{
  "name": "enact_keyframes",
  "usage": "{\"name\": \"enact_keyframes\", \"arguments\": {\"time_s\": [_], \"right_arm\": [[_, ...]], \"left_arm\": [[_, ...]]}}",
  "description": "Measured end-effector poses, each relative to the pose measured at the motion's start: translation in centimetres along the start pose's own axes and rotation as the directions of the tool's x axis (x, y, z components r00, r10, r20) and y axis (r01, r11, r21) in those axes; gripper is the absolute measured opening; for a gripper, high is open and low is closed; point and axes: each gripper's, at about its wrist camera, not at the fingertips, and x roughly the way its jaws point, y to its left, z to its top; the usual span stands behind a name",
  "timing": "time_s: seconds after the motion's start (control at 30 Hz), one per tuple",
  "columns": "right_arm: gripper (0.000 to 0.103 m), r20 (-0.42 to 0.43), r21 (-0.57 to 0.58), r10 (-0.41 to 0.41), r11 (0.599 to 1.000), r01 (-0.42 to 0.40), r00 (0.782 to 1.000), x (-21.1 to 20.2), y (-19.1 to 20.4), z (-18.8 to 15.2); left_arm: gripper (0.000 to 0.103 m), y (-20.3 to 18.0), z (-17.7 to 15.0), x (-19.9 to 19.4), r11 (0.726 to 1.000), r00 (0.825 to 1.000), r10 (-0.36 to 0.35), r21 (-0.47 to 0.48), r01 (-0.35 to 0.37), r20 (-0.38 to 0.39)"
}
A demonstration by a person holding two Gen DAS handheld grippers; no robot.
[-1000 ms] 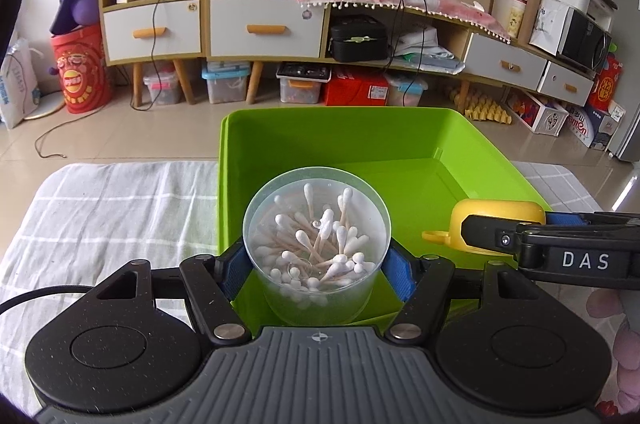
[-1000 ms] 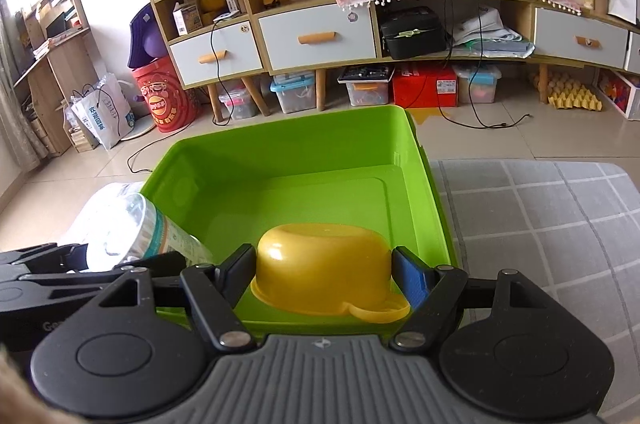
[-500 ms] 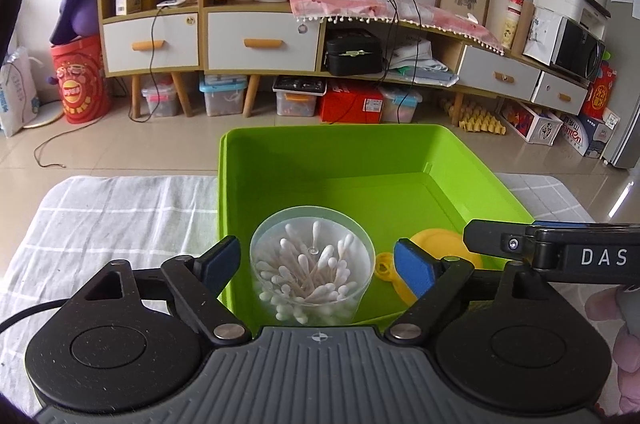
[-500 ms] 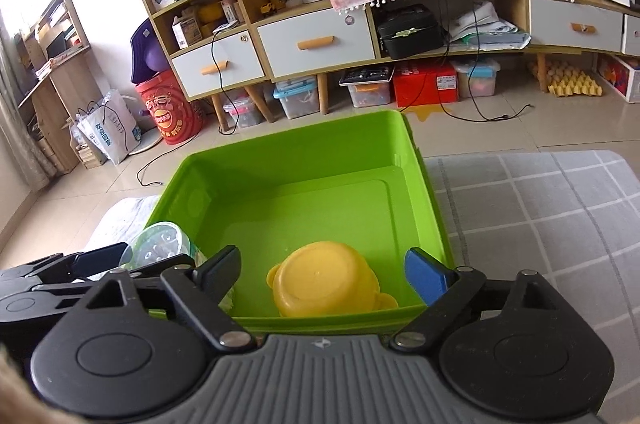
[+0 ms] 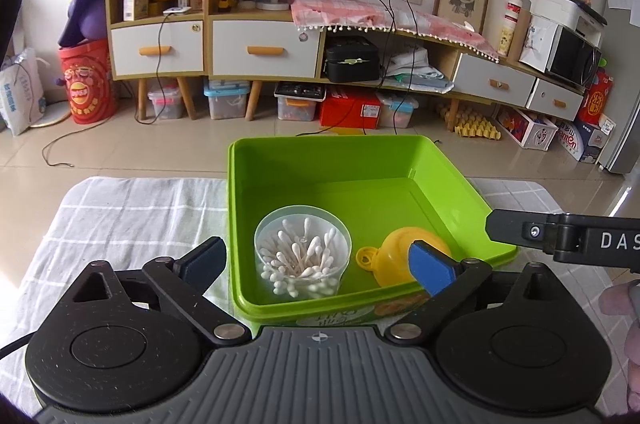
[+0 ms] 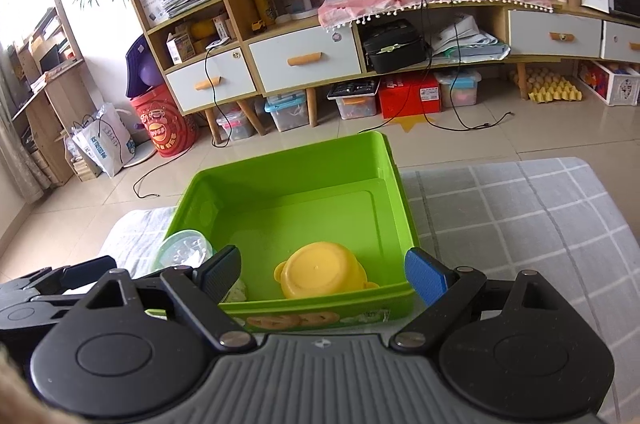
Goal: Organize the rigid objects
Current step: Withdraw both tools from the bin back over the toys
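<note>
A green plastic bin (image 5: 340, 159) stands on the checked cloth, and also shows in the right wrist view (image 6: 292, 175). Inside it stand a clear cup of cotton swabs (image 5: 303, 250) and an upturned yellow bowl (image 5: 400, 256) with a small loop handle. In the right wrist view the bowl (image 6: 322, 274) lies near the bin's front wall, and the cup (image 6: 182, 250) is partly hidden behind the left gripper. My left gripper (image 5: 318, 266) is open and empty, held back just above the bin's near rim. My right gripper (image 6: 322, 278) is open and empty too.
The grey and white checked cloth (image 5: 132, 207) covers the table on both sides of the bin (image 6: 520, 216). The right gripper's arm (image 5: 560, 236) reaches in from the right. Beyond the table are tiled floor, cabinets and storage boxes.
Both grippers opened, letting go of the swab cup and the yellow bowl inside the bin. Both then pulled back and up from the bin.
</note>
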Motion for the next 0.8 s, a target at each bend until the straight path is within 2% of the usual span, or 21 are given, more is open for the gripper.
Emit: {"name": "enact_keyframes", "arguments": {"time_s": [0.4, 0.8], "right_arm": [[0.062, -0.017, -0.024, -0.037, 0.999, 0.037, 0.999, -3.5, 1.3, -1.2], [0.062, -0.03, -0.046, -0.039, 0.998, 0.038, 0.999, -4.7, 1.0, -3.7]], "left_arm": [[0.101, 0.0, -1.3, -2.8, 1.0, 0.999, 0.015, 0.007, -0.014, -0.03], [0.101, 1.2, -4.2, -4.1, 0.999, 0.997, 0.024, 0.031, -0.021, -0.078]]}}
